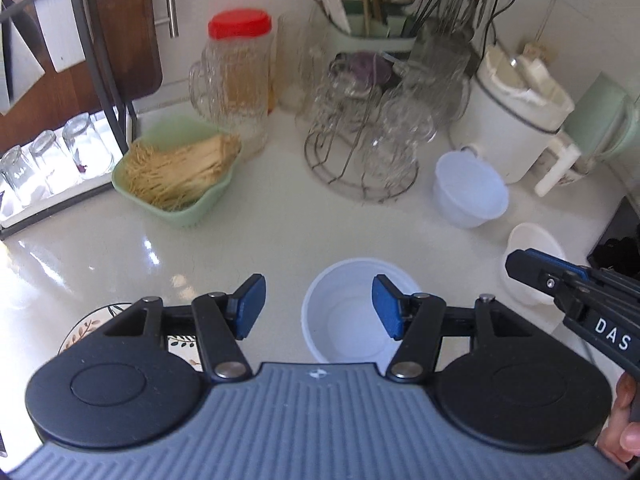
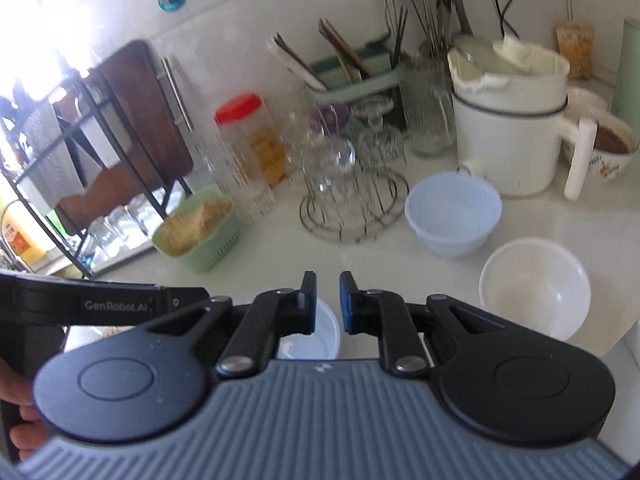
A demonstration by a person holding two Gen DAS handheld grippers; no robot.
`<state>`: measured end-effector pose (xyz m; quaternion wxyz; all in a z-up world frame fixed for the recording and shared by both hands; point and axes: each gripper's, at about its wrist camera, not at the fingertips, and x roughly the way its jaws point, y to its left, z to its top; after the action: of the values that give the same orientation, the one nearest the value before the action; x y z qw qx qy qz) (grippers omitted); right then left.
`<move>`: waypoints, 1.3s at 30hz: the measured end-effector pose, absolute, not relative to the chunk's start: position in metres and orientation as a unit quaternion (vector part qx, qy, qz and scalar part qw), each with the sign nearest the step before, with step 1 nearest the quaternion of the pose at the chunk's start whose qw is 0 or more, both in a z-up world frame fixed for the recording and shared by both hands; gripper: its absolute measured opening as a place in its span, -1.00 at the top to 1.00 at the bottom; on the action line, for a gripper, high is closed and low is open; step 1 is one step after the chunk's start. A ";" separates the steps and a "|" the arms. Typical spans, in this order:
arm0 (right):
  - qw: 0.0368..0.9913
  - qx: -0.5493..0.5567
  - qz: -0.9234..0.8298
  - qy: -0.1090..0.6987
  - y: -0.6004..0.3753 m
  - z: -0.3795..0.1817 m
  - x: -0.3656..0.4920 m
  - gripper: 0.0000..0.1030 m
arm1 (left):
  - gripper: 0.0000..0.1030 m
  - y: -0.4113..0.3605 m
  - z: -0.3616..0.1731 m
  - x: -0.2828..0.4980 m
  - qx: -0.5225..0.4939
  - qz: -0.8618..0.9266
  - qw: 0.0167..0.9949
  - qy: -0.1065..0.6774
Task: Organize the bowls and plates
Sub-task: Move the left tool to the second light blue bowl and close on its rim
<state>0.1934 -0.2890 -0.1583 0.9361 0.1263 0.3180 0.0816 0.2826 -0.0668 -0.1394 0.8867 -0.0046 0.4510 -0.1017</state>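
Note:
My left gripper (image 1: 318,306) is open above the white counter, with nothing between its blue pads. Right below it stands a white bowl (image 1: 348,320), upright and empty, also showing under my right gripper as the white bowl (image 2: 324,332). A floral plate (image 1: 86,328) peeks out under the left finger's arm. My right gripper (image 2: 328,300) is shut but for a thin slit and holds nothing. Its tip (image 1: 514,264) hangs in front of a second white bowl (image 1: 532,244), the same bowl (image 2: 534,288) at the right. Farther back sits a pale blue bowl (image 1: 470,190).
A green basket of pale strands (image 1: 176,176) stands at the left, a red-lidded jar (image 1: 240,80) behind it. A wire rack of glasses (image 1: 360,140) fills the middle back. A white electric pot (image 1: 516,120) stands at the right, upturned glasses (image 1: 52,164) on a tray at the far left.

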 end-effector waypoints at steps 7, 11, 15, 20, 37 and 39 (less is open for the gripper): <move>0.944 0.116 0.082 0.297 -0.298 -0.139 0.184 0.69 | -0.26 -0.071 -0.113 0.269 -0.011 -0.099 0.898 0.429; 0.943 0.127 0.077 0.298 -0.305 -0.135 0.184 0.69 | -0.26 -0.078 -0.102 0.261 -0.021 -0.105 0.903 0.417; 0.945 0.122 0.078 0.292 -0.317 -0.134 0.182 0.69 | -0.26 -0.095 -0.096 0.259 -0.015 -0.110 0.906 0.408; 0.947 0.112 0.075 0.292 -0.339 -0.135 0.181 0.69 | -0.26 -0.122 -0.092 0.258 0.004 -0.108 0.909 0.402; 0.948 0.105 0.059 0.296 -0.412 -0.140 0.179 0.69 | -0.26 -0.199 -0.106 0.271 -0.029 -0.131 0.896 0.424; 0.948 0.112 0.055 0.294 -0.423 -0.138 0.179 0.69 | -0.26 -0.204 -0.101 0.277 -0.012 -0.133 0.899 0.417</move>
<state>0.1789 -0.4226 -0.1376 0.9475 0.1119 0.2945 0.0546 0.2769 -0.2042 -0.1010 0.8990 -0.0116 0.4170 -0.1334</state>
